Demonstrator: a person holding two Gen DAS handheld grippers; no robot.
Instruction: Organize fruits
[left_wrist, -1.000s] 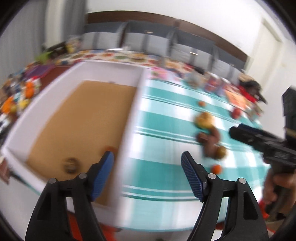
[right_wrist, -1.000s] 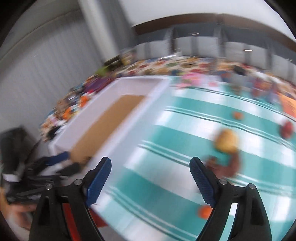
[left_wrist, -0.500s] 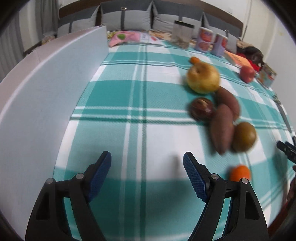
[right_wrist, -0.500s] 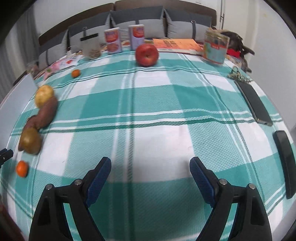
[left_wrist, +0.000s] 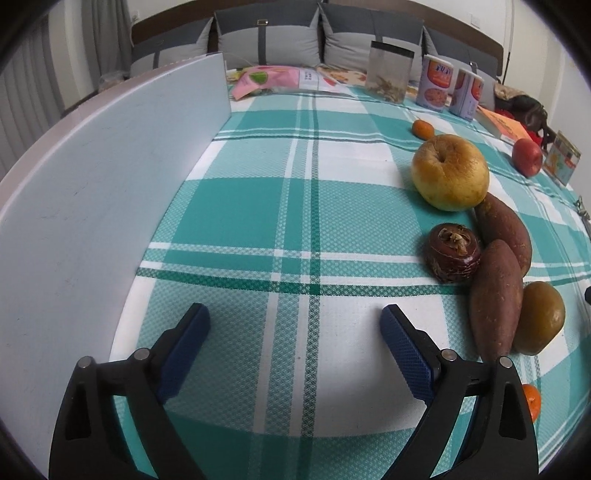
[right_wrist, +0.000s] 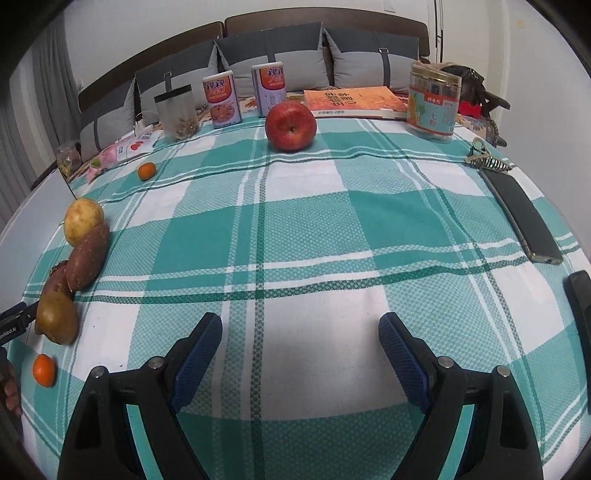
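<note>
On the teal plaid cloth, a yellow pear (left_wrist: 450, 171), a dark brown round fruit (left_wrist: 453, 253), two sweet potatoes (left_wrist: 495, 299), a brown-green fruit (left_wrist: 540, 322) and a small orange (left_wrist: 531, 401) lie in a cluster to the right of my left gripper (left_wrist: 295, 325), which is open and empty. A white box wall (left_wrist: 92, 192) stands on its left. My right gripper (right_wrist: 300, 334) is open and empty over bare cloth. The red apple (right_wrist: 290, 126) sits far ahead of it; the cluster (right_wrist: 86, 254) lies at its left. A second small orange (right_wrist: 146, 171) sits far left.
Two cans (right_wrist: 220, 98), a clear bag (right_wrist: 176, 112), a book (right_wrist: 354, 101) and a jar (right_wrist: 434, 107) line the back edge. A phone (right_wrist: 522, 218) and keys (right_wrist: 484, 159) lie at the right. Cushions stand behind the table.
Both grippers have swung from blurred views above the box down to low, steady views over the cloth. The left one has moved closer to the fruit cluster. Both stay open.
</note>
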